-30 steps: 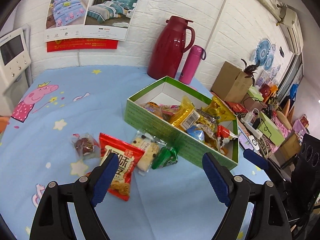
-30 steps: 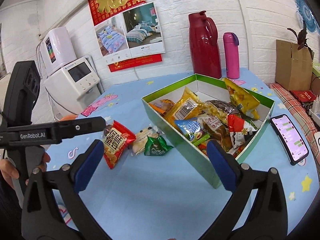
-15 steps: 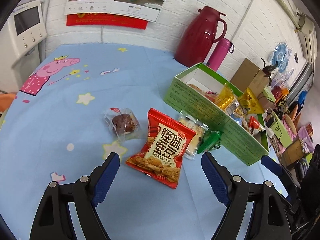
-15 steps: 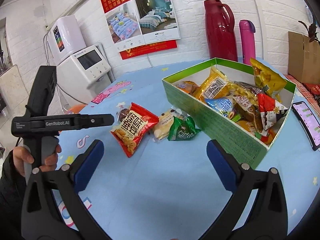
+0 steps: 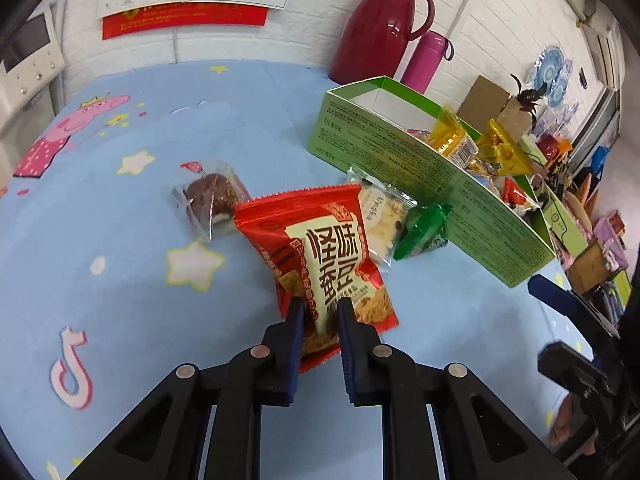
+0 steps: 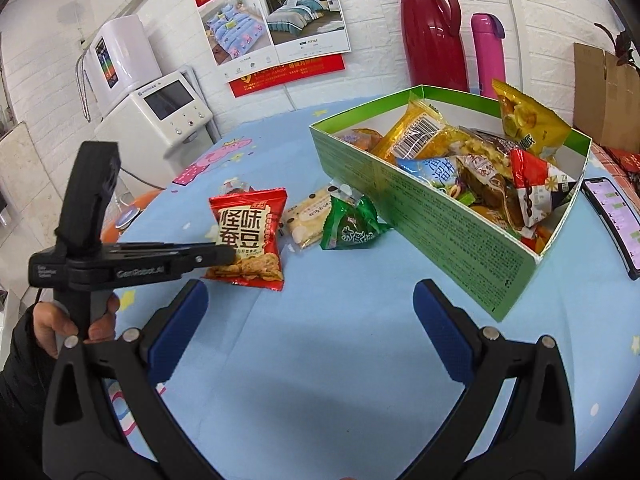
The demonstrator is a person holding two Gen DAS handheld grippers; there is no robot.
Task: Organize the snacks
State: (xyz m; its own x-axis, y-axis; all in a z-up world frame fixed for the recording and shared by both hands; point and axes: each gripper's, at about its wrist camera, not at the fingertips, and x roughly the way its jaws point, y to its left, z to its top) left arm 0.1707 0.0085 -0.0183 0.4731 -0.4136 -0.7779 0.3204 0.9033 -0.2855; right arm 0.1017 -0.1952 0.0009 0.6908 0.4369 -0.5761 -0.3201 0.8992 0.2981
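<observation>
**Left gripper pinching the red snack bag at its bottom edge**

Left gripper is closed narrow on the lower seam of the red snack bag, which sits on the blue tablecloth just in front of the green box. Right gripper is spread wide, holding nothing, near the box's front corner.

Bag looks light, puffy and crinkly; the film is likely slippery and the contents crushable. The seam is the right hold: flat and stiff. A body pinch would probably crack the chips.
</observation>
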